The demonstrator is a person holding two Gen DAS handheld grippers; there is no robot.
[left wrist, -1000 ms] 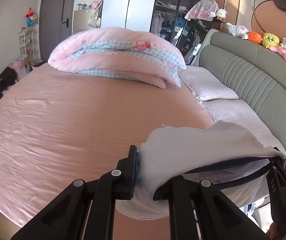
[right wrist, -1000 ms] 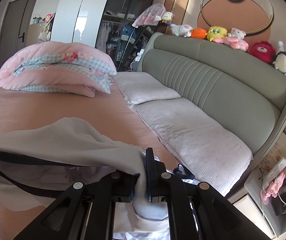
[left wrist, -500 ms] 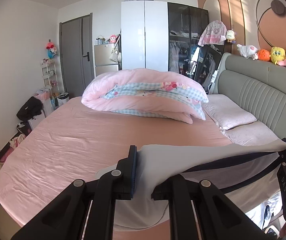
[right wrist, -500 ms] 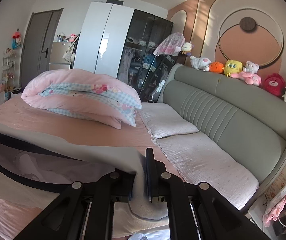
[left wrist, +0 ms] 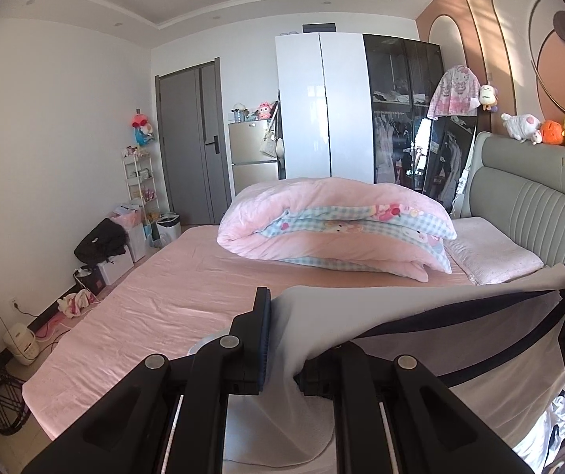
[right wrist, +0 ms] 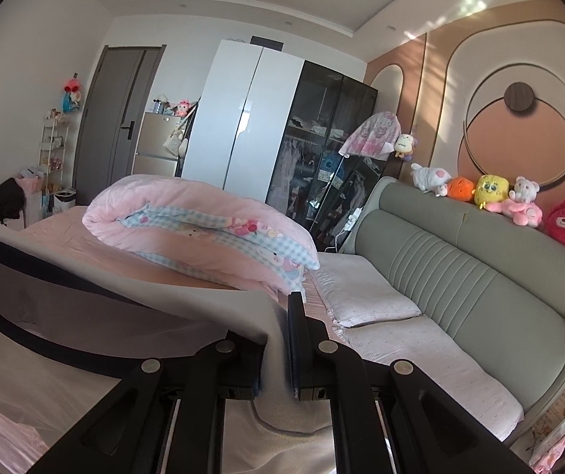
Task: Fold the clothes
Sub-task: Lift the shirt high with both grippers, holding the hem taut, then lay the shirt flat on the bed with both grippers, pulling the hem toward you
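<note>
Between my two grippers, left and right, hangs the garment, both clamped tight on its edge. I should keep it taut and level before laying it on the bed.

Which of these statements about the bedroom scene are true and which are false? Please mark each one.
1. Both grippers hold the same light grey garment. True: the left gripper and the right gripper are each shut on its edge.
2. The garment lies flat on the bed. False: it hangs stretched between the two grippers, above the pink sheet.
3. A folded pink quilt lies on the bed. True.
4. The headboard is pink. False: it is grey-green.
5. Plush toys sit on top of the headboard. True.
</note>
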